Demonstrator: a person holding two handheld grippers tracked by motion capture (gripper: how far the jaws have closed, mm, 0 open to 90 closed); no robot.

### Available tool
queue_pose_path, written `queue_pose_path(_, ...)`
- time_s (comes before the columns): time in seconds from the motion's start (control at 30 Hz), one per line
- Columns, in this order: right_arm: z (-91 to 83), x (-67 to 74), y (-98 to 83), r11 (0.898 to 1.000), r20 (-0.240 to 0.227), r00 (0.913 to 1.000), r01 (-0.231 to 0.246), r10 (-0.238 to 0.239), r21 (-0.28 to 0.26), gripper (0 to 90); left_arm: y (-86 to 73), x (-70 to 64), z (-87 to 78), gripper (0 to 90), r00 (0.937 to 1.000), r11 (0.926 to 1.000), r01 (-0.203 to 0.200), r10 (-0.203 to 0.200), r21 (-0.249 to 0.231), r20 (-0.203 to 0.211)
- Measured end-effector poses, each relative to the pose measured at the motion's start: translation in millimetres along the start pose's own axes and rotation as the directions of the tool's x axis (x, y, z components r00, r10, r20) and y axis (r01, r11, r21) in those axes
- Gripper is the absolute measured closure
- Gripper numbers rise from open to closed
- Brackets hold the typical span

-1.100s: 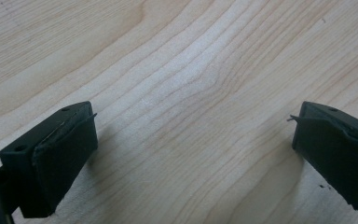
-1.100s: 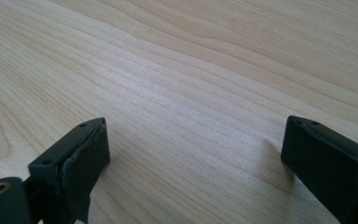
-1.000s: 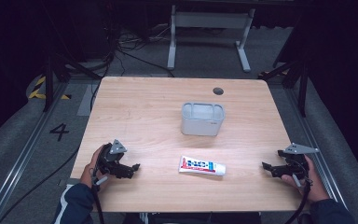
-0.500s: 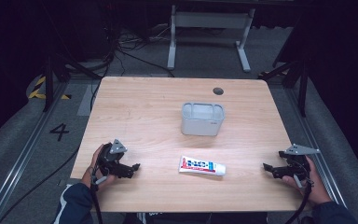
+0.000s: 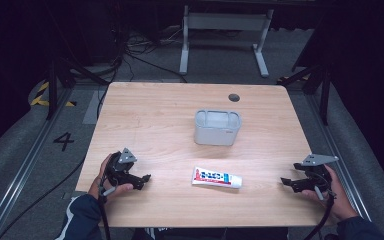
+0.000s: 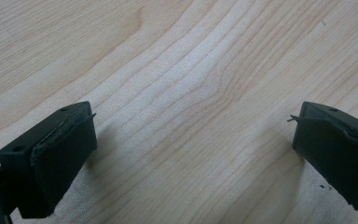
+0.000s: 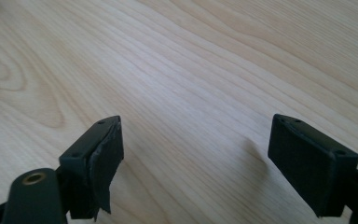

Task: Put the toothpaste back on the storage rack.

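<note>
Fingers [image 6: 56, 158] on both grippers are spread wide and hold nothing. Nothing has moved in the last second. A toothpaste tube [image 5: 217, 177] lies on the surface [image 5: 150, 115] between them, untouched.

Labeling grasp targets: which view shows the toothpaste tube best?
The high view: the toothpaste tube lies flat and whole on the table, in front of the grey container. The left and right gripper views show bare wood between open jaws.

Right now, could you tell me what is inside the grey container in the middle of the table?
From the high view, the grey container looks empty: its open top shows pale inner walls with nothing sticking out. Its near wall hides part of the bottom, so something small lying there cannot be ruled out.
</note>
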State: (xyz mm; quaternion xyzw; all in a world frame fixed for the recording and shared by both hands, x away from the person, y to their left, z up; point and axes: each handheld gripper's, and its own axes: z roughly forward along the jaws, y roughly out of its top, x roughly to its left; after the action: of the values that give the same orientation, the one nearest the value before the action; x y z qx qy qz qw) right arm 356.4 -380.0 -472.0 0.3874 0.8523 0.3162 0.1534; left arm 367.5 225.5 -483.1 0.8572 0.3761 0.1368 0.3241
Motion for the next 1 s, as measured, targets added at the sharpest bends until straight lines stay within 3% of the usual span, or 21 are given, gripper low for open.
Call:
queue_pose_path(0.23, -2.7, 14.9, 18.5, 0.998, -0.034, 0.9975, 0.062, -0.062, -0.019, 20.1, -0.4, 0.0, -0.2, 0.2, 1.0, 1.0, -0.002, 0.002, 0.0, 0.004)
queue_pose_path(0.33, -2.4, 19.5, 29.4, 0.996, -0.047, 0.995, 0.087, -0.089, -0.033, 21.1, -3.2, -0.7, -2.1, 0.6, 0.9999, 0.9999, 0.01, -0.01, -0.009, -0.014)
queue_pose_path(0.5, -0.6, 30.2, 48.8, 0.989, -0.084, 0.9858, 0.142, -0.145, -0.048, 21.8, -5.6, -1.0, -4.6, 0.6, 0.9995, 0.9999, 0.016, -0.017, -0.005, -0.028)
queue_pose_path(1.0, 1.1, 54.4, 76.6, 0.971, -0.135, 0.9623, 0.228, -0.236, -0.073, 22.8, -5.6, -1.0, -4.6, 0.6, 0.9995, 0.9998, 0.017, -0.017, -0.005, -0.028)
